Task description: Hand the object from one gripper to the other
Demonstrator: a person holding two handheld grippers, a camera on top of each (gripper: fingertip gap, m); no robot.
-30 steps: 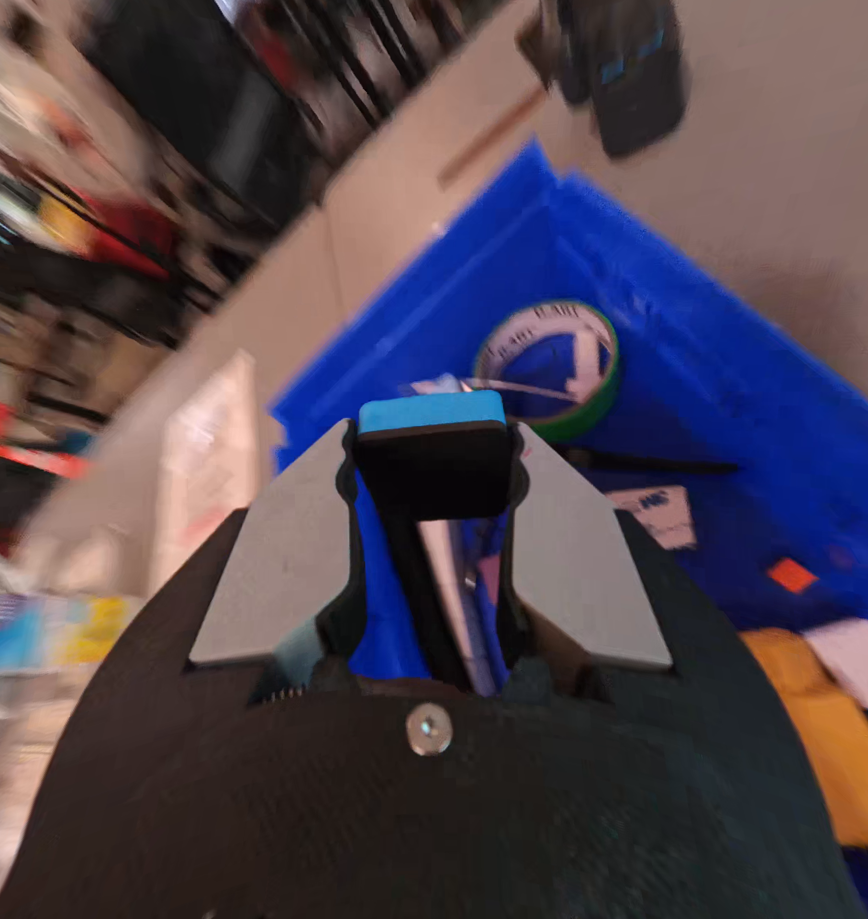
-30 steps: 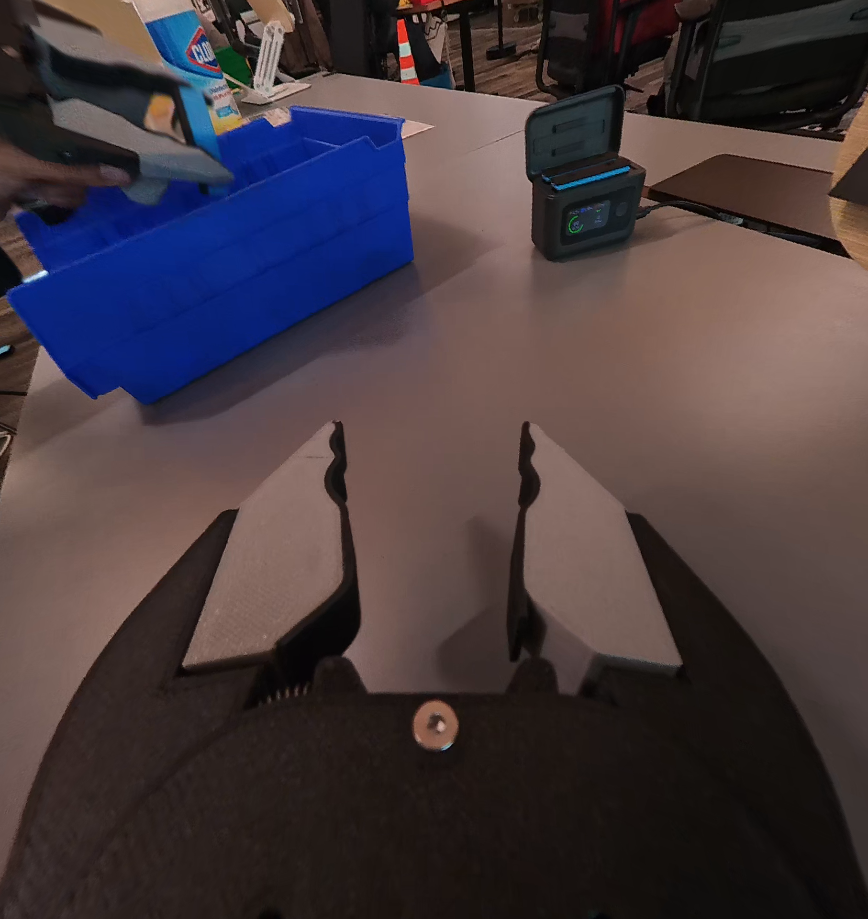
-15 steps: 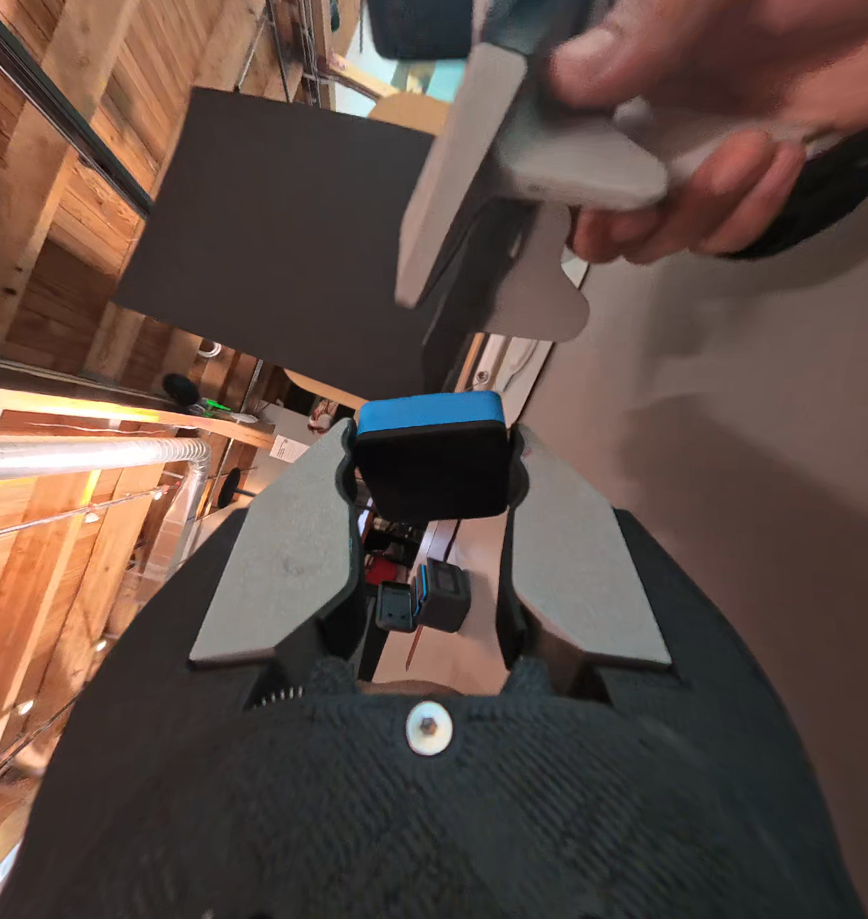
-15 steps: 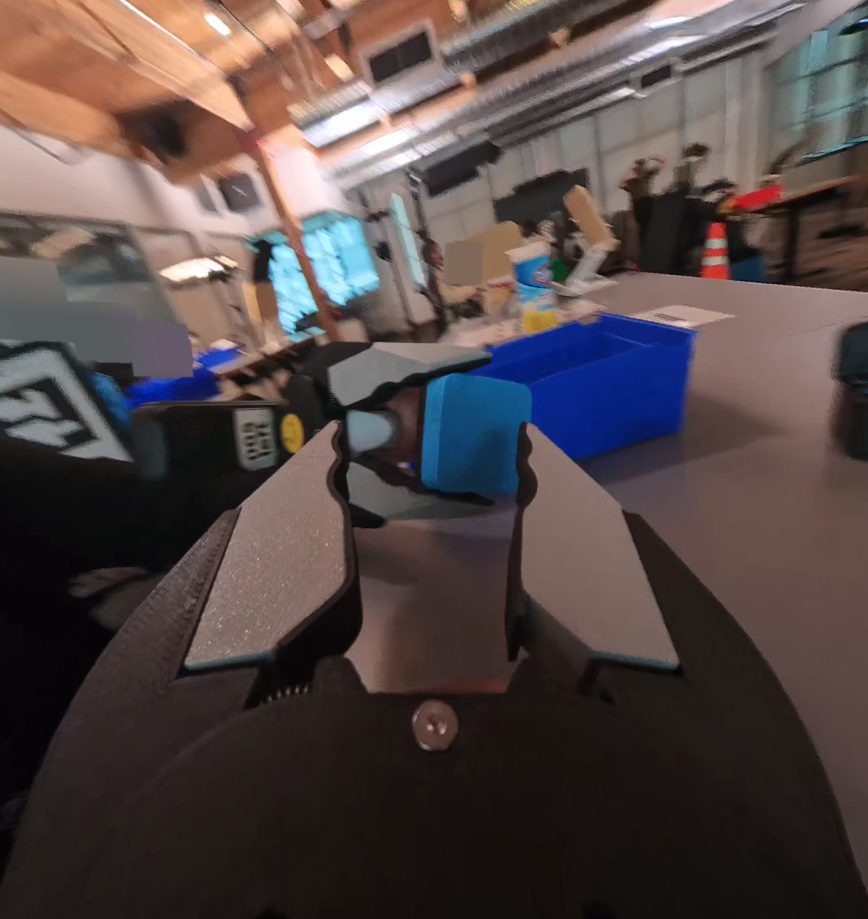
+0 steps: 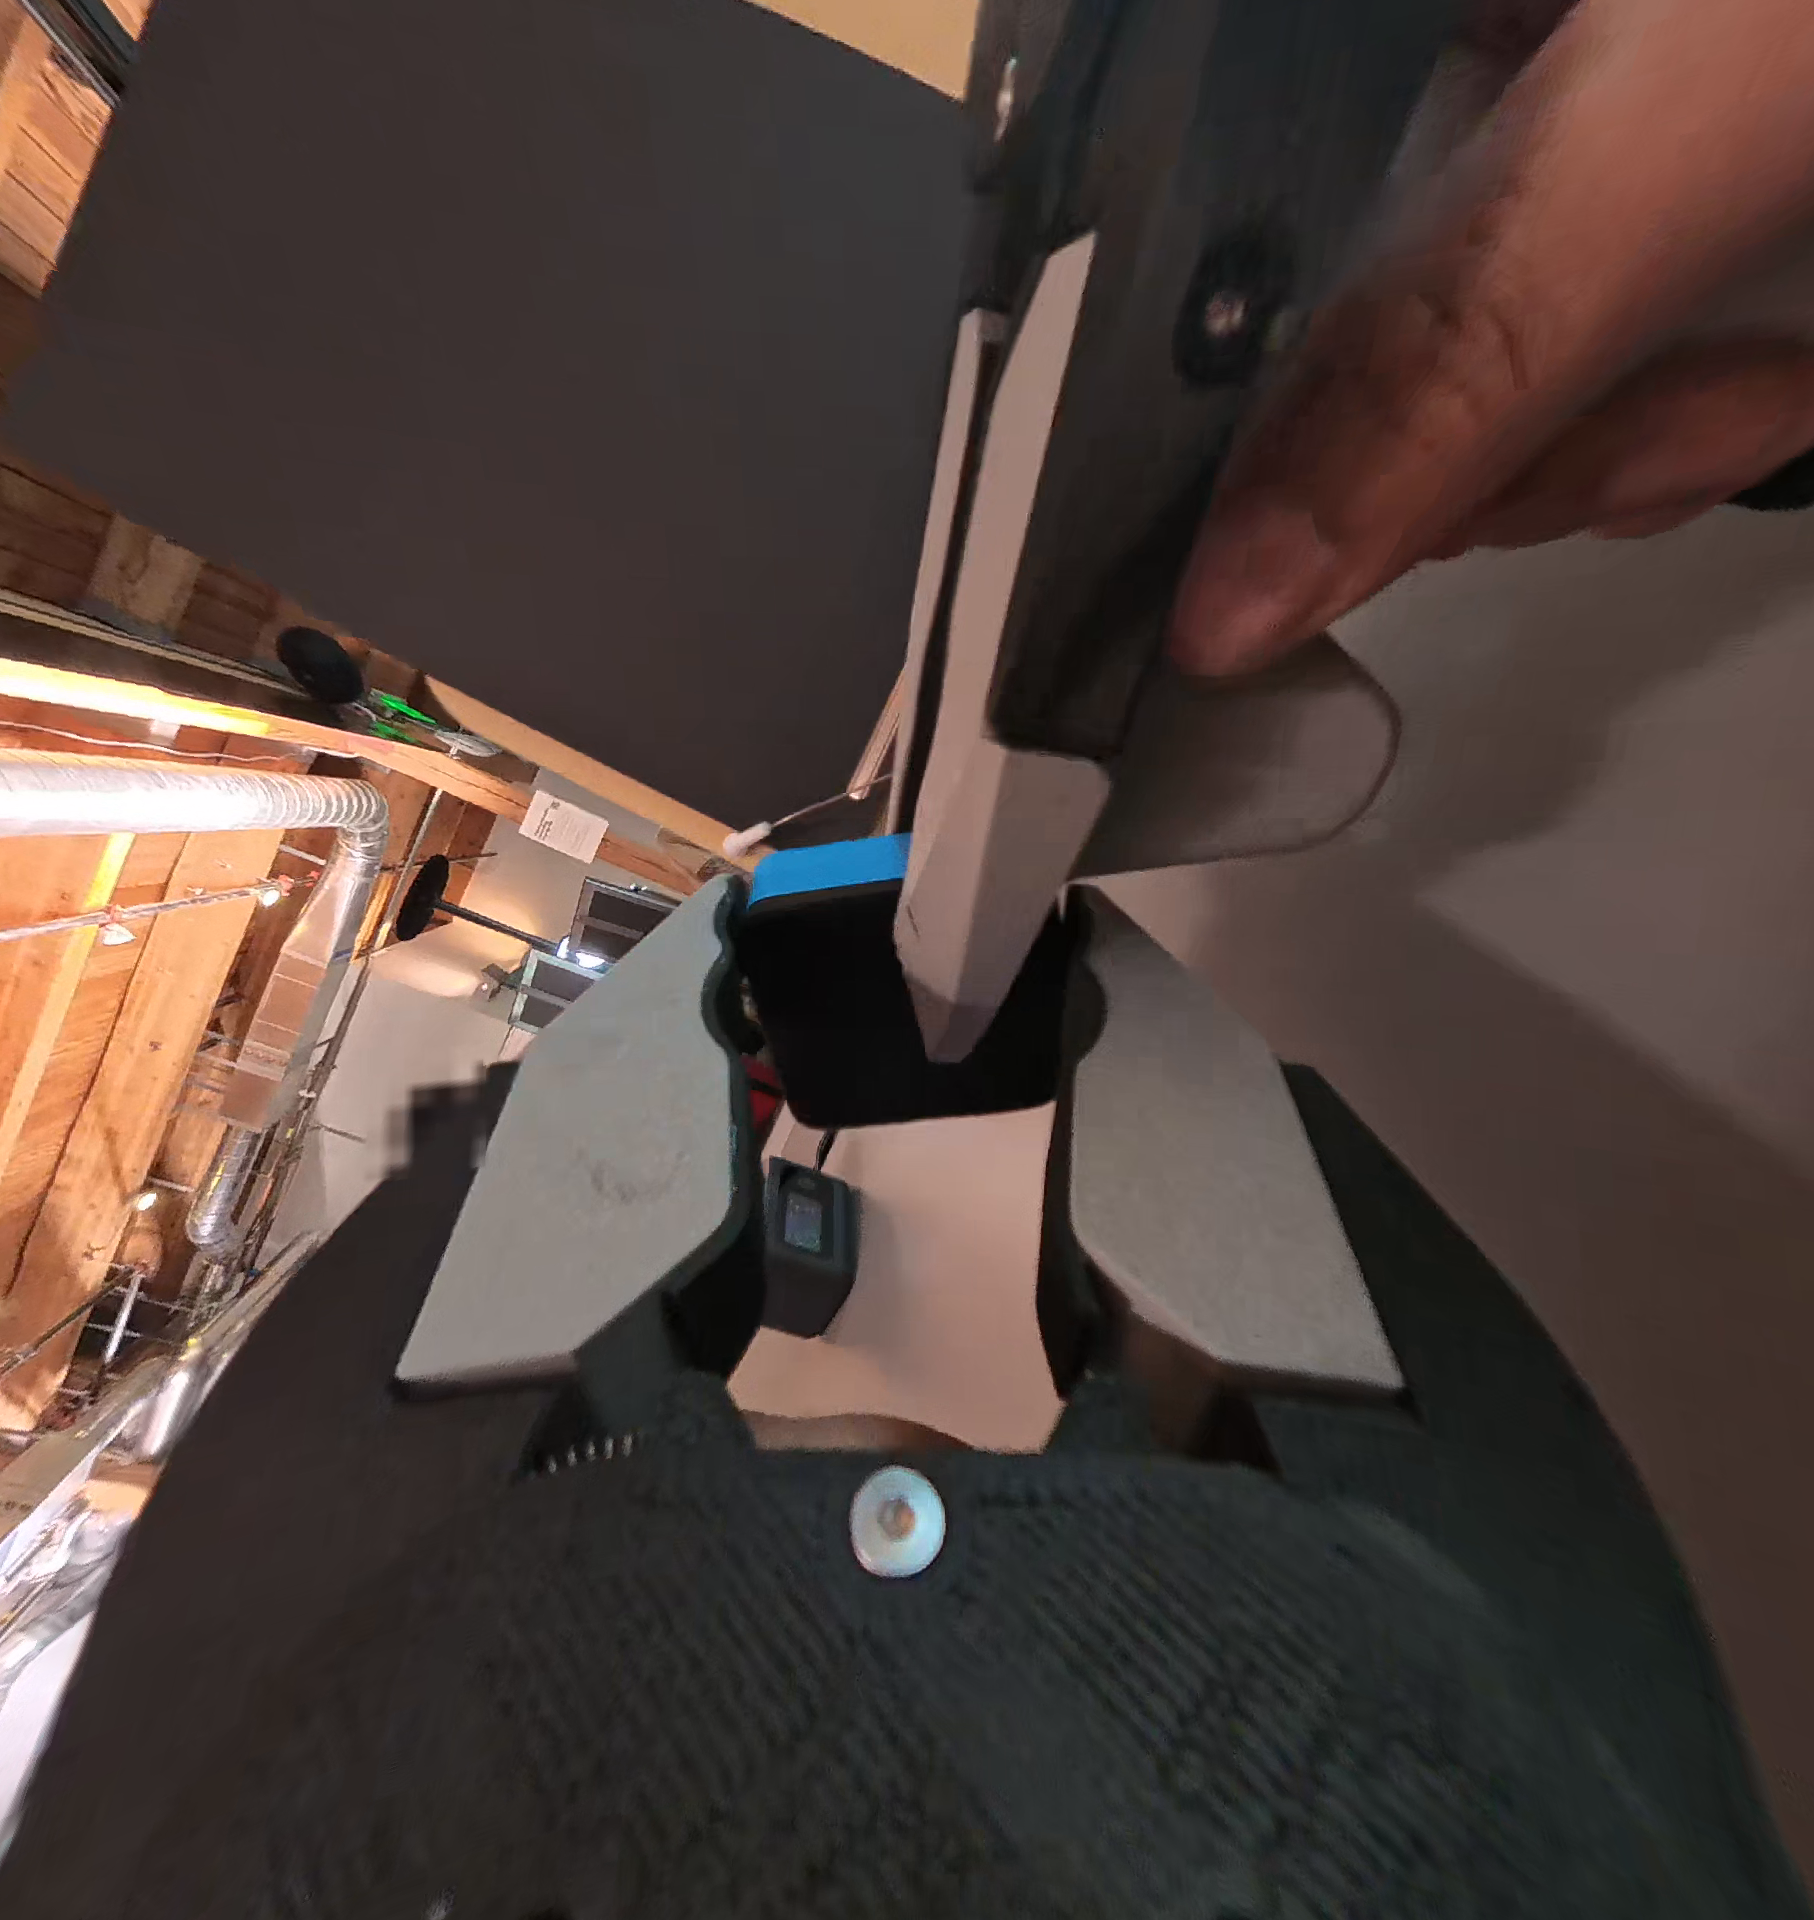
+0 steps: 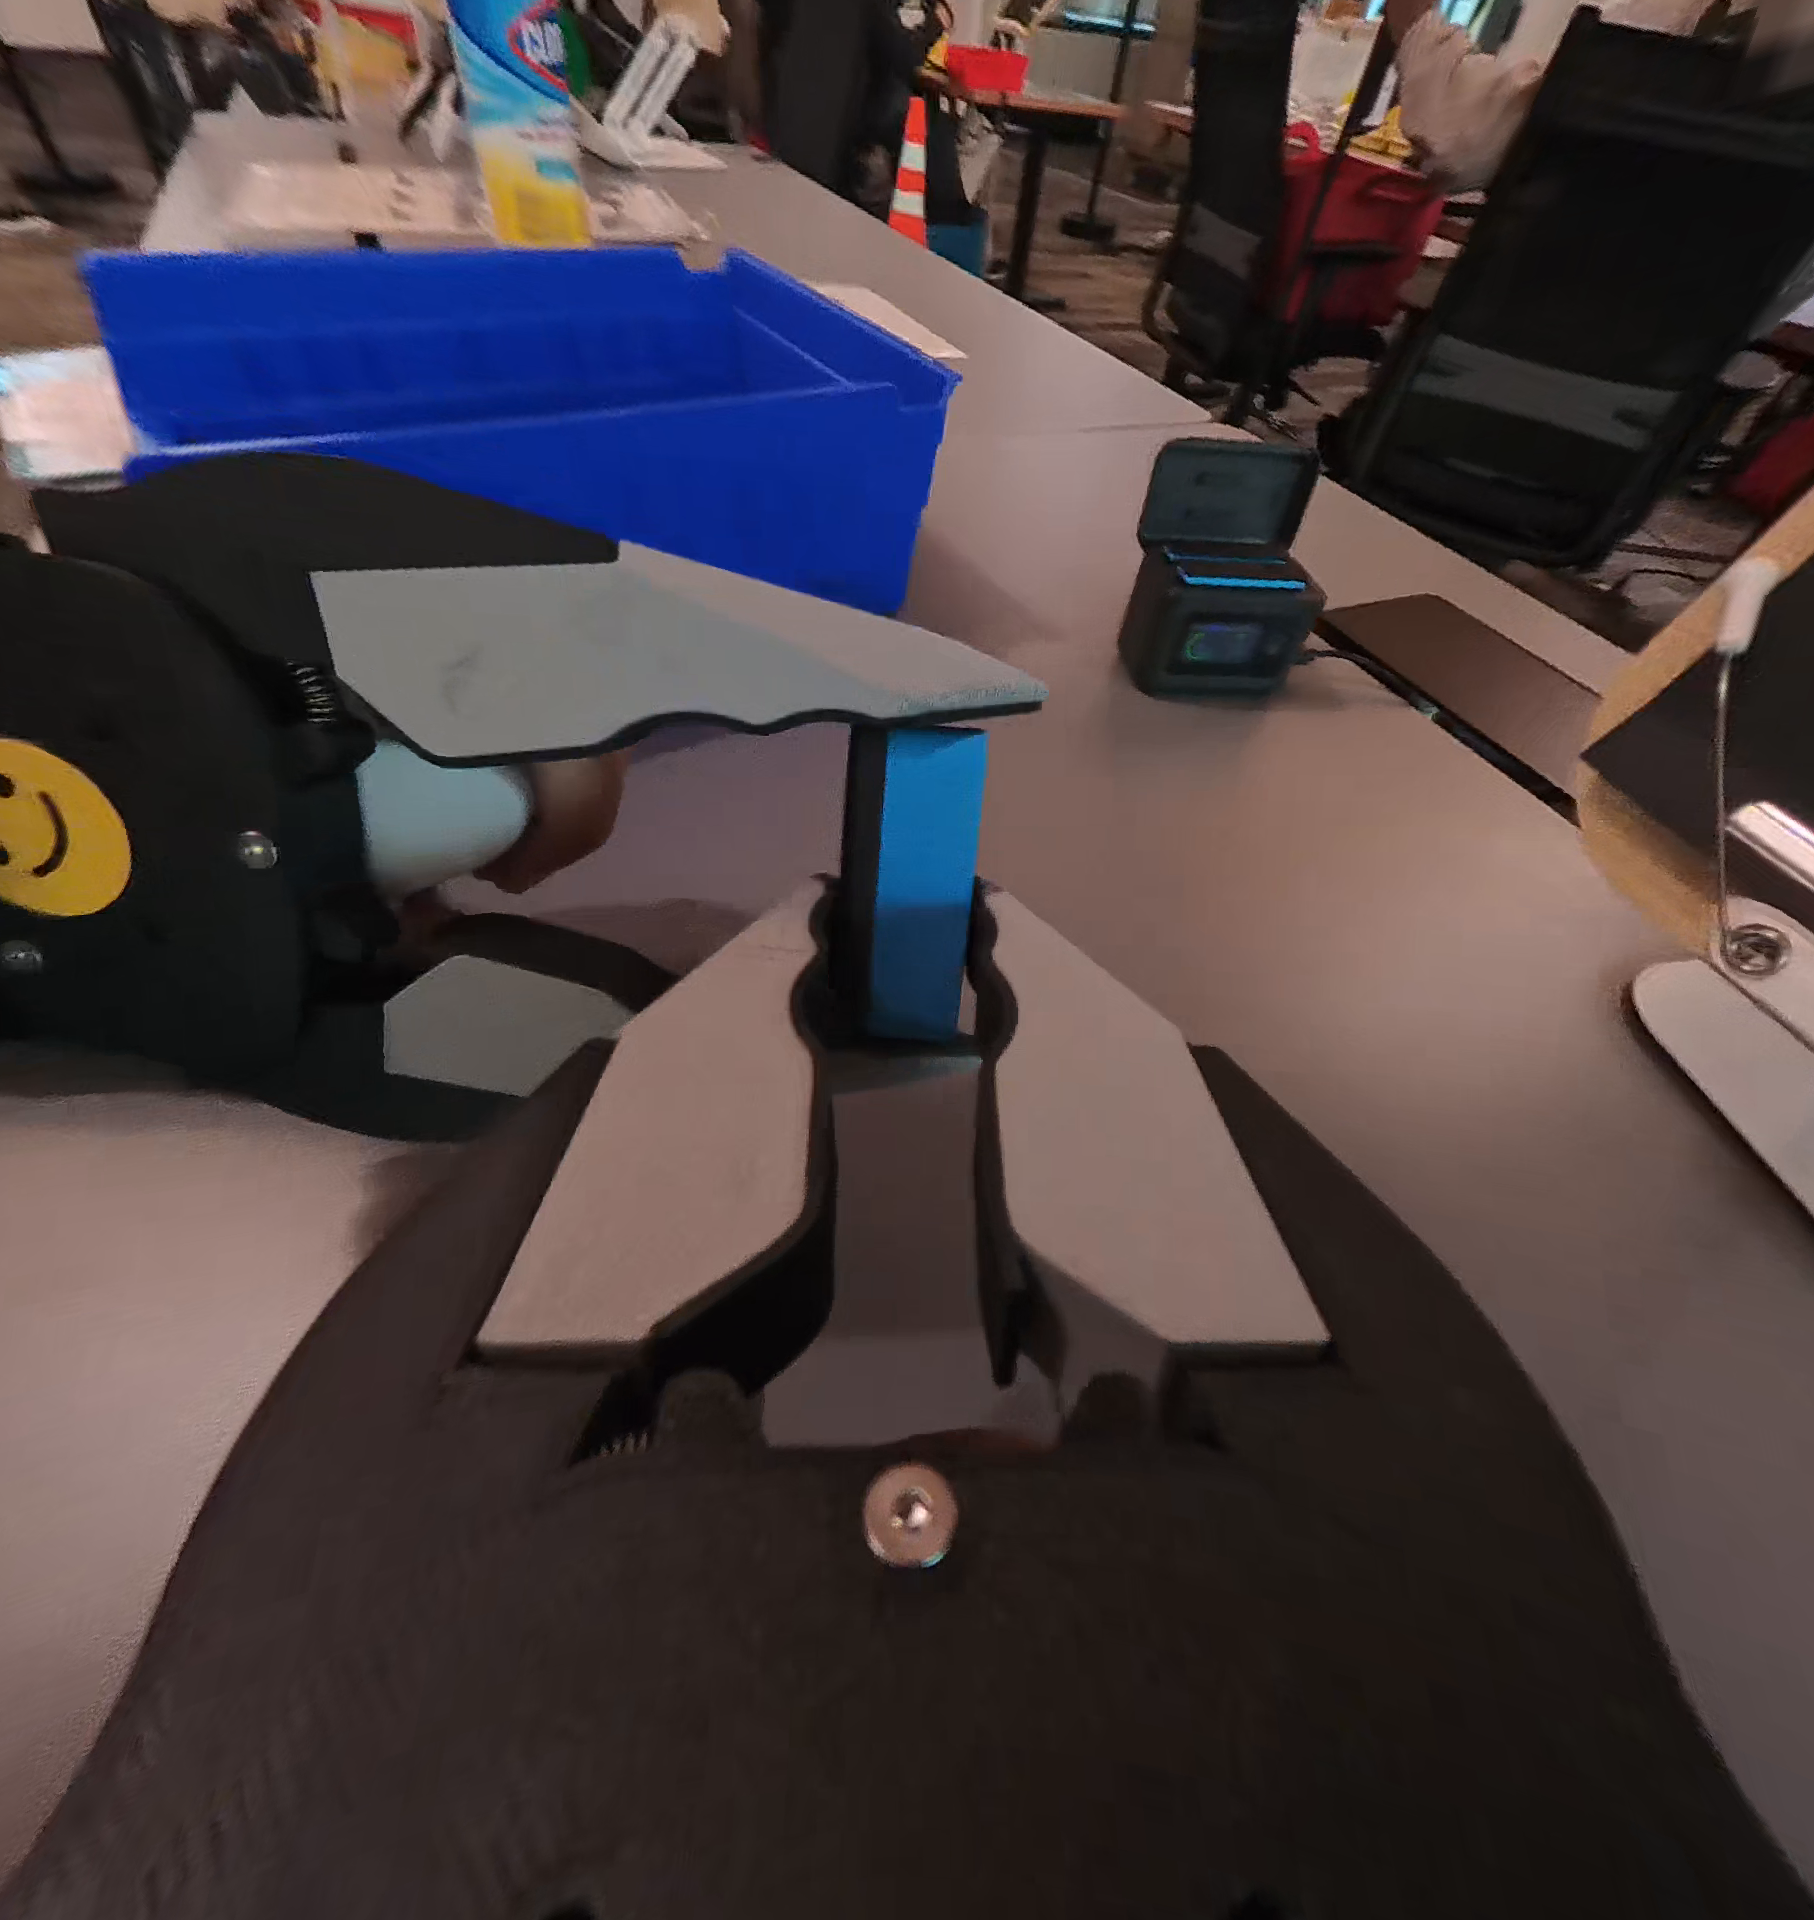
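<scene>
The object is a small black block with a blue face (image 5: 841,1018). My left gripper (image 5: 903,935) is shut on it, fingertips pressed to its two sides, held in the air above the table. A finger (image 5: 986,831) of the right gripper comes down from above and lies across the block's black face. In the right wrist view my right gripper (image 6: 903,935) is shut on the lower part of the block (image 6: 924,831), one finger on the black face and one on the blue face. The left gripper's upper finger (image 6: 674,655) caps the block's top.
A blue bin (image 6: 529,457) stands behind on the grey table (image 6: 1298,935). A small dark case with its lid open (image 6: 1215,613) sits to the right, beside a flat dark slab (image 6: 1454,665). A metal stand foot (image 6: 1765,1039) is at far right. A hand (image 5: 1557,364) holds the right gripper. The grippers are tip to tip, or close to it.
The left gripper carried the block away from the bin to the right gripper. The right gripper, open a moment ago, has closed on the block.
</scene>
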